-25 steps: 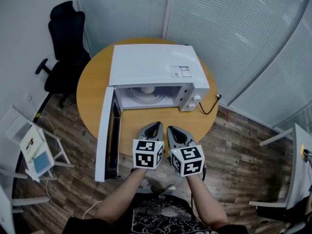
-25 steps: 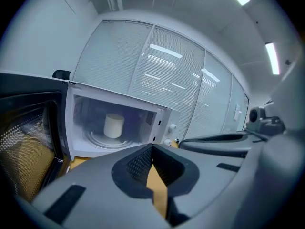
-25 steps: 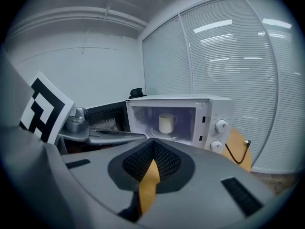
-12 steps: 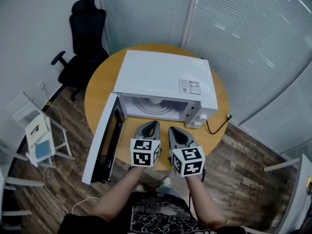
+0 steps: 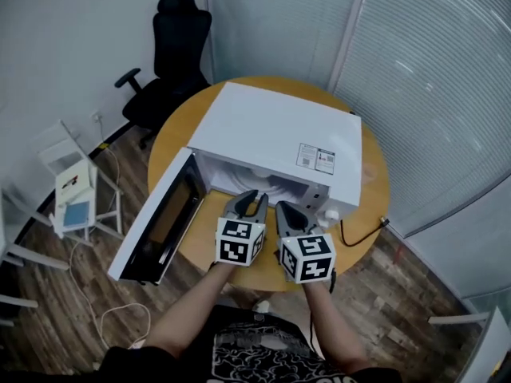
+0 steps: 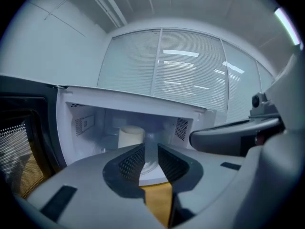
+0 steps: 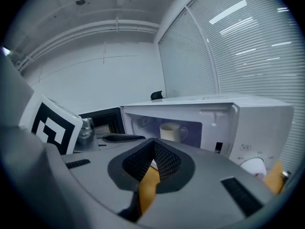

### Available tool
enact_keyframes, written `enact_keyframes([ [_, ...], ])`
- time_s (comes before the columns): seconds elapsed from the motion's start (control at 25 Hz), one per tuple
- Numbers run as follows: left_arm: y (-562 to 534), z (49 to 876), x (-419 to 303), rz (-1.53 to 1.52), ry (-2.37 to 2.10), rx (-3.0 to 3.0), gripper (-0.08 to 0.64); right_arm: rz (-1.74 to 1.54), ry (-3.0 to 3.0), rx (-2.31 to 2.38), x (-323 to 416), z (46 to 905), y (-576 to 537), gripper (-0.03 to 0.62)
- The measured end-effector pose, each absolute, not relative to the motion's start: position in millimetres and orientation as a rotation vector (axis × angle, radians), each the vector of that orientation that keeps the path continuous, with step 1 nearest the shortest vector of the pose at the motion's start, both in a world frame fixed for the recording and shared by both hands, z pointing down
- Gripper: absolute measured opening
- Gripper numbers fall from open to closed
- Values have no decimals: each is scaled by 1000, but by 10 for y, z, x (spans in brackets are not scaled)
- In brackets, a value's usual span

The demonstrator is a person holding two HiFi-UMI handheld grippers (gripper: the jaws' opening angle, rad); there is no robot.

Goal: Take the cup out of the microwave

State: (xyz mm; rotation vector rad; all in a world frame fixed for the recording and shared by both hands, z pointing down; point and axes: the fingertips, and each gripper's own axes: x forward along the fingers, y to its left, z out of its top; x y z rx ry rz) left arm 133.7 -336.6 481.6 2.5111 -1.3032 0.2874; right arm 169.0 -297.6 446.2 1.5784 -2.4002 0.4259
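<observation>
- Door (image 5: 156,226) hangs open at the left.
- Left gripper (image 6: 151,151): I've moved it nearer the microwave (image 5: 279,134). Its jaws have just been opening a crack, with nothing between them.
- Cup (image 6: 131,136) sits inside, untouched.
- Right gripper (image 7: 153,147): closer too, jaws closed and empty. I judge the reach comes next.

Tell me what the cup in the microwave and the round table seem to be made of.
The cup: probably glazed ceramic; cream, smooth, thick-walled with a chunky handle, though plastic can't be ruled out. The table: wood or wood-look laminate; even yellow-brown top, smooth, low sheen, no grain discernible.
</observation>
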Motion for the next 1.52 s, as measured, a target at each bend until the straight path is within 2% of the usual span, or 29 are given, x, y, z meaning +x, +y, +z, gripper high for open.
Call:
enact_keyframes([
  [0.04,-3389,4829,1357,288,-1309,2508,90,426,-2410,1562,1700,4474,-2984,15],
  [0.52,-3812,5153,1380,268,-1385,2480,186,404,-2428,1470,1701,4686,-3064,15],
  [0.64,-3962,5221,1371,273,-1375,2490,244,395,-2428,1476,1656,4723,-3135,15],
  [1.08,-4371,5431,1489,288,-1337,2524,389,362,-2392,1516,1627,4845,-3340,15],
  [1.52,-4695,5419,1488,293,-1401,2535,454,374,-2353,1519,1634,4980,-3409,15],
])
